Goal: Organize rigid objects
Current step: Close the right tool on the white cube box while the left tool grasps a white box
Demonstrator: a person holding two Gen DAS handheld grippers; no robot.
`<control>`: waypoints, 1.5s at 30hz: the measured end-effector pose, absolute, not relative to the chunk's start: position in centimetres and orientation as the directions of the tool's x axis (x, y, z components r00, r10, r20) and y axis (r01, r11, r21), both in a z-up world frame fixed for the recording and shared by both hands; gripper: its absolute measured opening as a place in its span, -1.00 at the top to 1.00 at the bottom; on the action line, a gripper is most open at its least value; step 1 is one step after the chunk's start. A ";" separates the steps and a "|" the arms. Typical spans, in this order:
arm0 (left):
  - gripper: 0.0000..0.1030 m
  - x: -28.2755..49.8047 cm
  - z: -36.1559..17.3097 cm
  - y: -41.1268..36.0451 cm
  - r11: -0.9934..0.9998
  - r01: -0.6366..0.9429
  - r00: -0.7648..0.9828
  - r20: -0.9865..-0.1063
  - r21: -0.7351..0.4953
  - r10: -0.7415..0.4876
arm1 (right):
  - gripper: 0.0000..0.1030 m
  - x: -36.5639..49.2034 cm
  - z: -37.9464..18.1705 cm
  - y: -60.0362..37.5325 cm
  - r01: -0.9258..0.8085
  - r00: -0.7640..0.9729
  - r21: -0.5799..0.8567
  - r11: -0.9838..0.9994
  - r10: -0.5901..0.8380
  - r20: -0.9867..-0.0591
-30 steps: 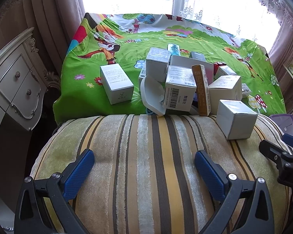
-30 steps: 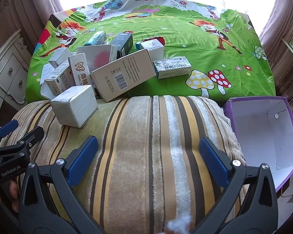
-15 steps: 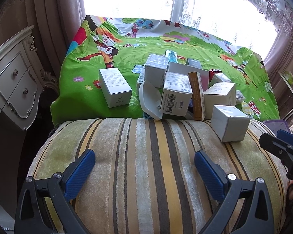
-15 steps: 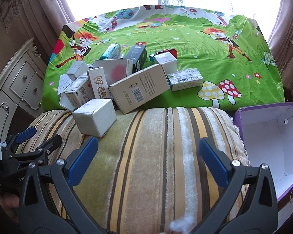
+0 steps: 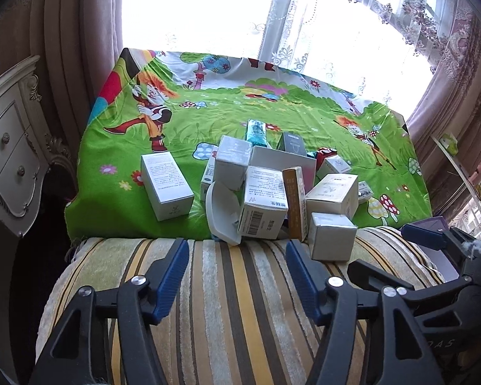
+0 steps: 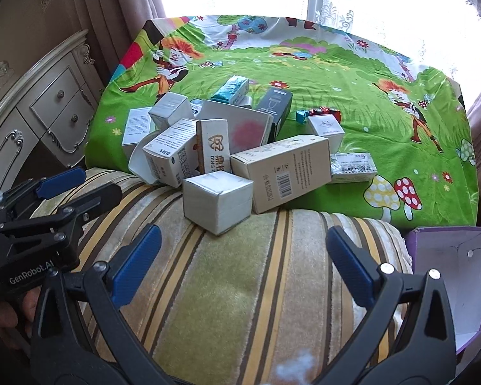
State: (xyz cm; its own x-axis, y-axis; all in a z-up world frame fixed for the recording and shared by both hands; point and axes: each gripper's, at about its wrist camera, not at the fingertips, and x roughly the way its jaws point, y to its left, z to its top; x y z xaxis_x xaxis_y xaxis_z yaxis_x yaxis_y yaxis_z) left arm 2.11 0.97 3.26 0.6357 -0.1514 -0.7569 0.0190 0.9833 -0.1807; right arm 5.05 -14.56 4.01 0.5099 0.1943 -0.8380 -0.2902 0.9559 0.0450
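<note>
Boxes (image 6: 237,147) piled on green cloth (image 6: 336,73); left gripper (image 5: 237,276) jaws just narrowed, empty; right gripper (image 6: 243,263) wide, empty.

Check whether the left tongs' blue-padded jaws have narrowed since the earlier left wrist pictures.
Yes. The left tongs have just been closing: their jaws stand nearer each other over the striped plush cushion, spanning fewer stripes than before. Nothing lies between them, so they remain open.

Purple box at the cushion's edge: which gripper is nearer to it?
Right. The right gripper hangs over the striped cushion with the purple box just beside its outer finger; the left gripper is farther along the cushion.
</note>
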 end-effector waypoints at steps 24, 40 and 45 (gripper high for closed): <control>0.19 8.8 0.9 -0.8 0.968 0.119 0.471 -0.845 -0.223 -0.253 | -0.99 6.8 2.3 -11.3 -0.312 0.464 -0.035 0.949 0.120 -0.878; 0.21 5.1 3.3 1.9 0.932 0.067 0.588 -0.741 -0.356 -0.325 | -0.42 8.1 1.8 -12.0 -0.247 0.442 0.022 0.969 0.133 -0.887; 0.21 4.0 3.2 1.9 0.930 0.058 0.593 -0.737 -0.362 -0.324 | -0.23 7.8 1.9 -12.7 -0.242 0.443 0.068 0.968 0.173 -0.880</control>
State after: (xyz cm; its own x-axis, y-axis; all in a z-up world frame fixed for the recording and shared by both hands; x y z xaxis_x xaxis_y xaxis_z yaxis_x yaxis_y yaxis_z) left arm 3.99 1.86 3.24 0.5935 -0.3238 -0.7368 0.0582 0.9303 -0.3621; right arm 7.80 -12.67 1.88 0.4432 0.1725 -0.8797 -0.2424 0.9678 0.0677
